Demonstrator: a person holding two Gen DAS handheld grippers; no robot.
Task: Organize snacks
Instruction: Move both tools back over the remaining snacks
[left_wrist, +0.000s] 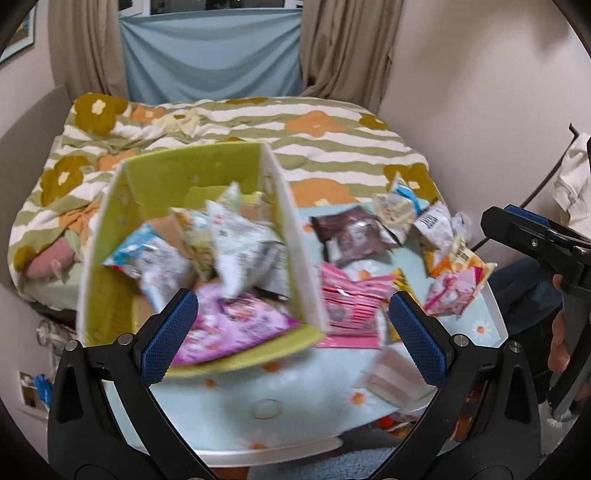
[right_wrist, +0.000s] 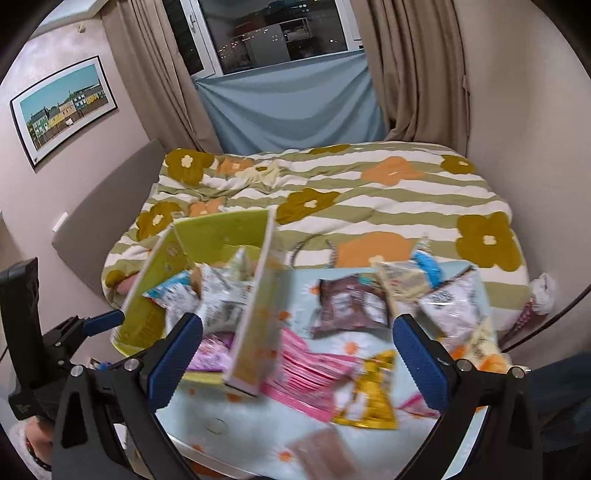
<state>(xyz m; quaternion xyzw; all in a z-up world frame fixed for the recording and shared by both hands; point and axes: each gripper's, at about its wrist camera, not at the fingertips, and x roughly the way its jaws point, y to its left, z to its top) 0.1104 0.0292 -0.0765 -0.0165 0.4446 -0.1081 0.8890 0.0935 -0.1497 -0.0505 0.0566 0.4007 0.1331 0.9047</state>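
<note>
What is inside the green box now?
The green box holds several snack packets: a pink one in front, white ones and a blue-white one. Anything beneath them is covered.

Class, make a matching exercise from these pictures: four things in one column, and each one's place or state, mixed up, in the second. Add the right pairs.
Things
1. purple packet
2. brown packet
3. yellow packet
4. left gripper

Places or states
A. open, holding nothing
B. inside the green box
C. on the table, near its front edge, beside the pink packets
D. on the table, right of the box, farther back

Pairs: 1-B, 2-D, 3-C, 4-A
</note>
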